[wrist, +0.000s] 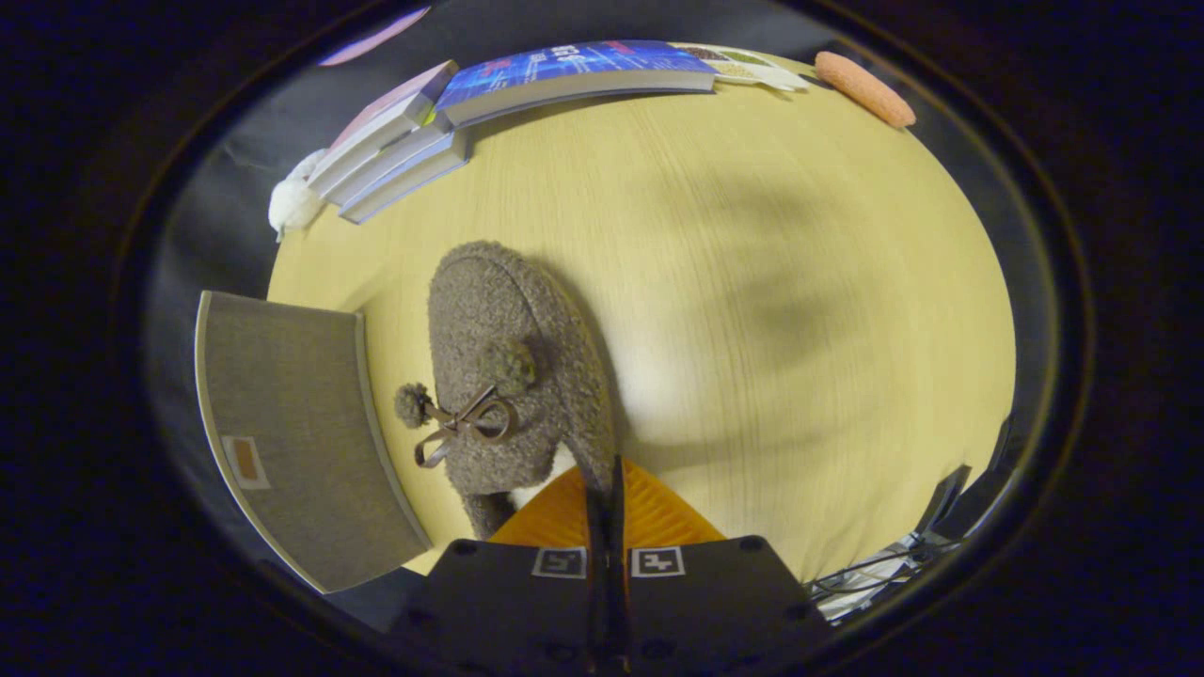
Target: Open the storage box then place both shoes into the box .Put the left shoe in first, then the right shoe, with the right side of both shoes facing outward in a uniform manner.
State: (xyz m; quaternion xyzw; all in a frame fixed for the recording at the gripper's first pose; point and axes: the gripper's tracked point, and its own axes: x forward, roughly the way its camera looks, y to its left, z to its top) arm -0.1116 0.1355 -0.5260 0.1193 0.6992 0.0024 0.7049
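Pale desk [752, 282] carries the fuzzy shoe [508, 376] at frame centre; the claw [607, 489], fingers pressed together, seemingly pinches its heel edge, which could slip.

The pale wooden worktop [752, 282] lies open to the right of and beyond the fuzzy grey-brown slipper shoe [513, 376], which stands just ahead of the gripper [607, 489], whose fingers are pressed together. Just left of the shoe lies the flat grey fabric panel [292, 432]. A stack of books [404, 141], a large blue book [574, 75] and an orange oblong sponge [863, 88] line the far edge.
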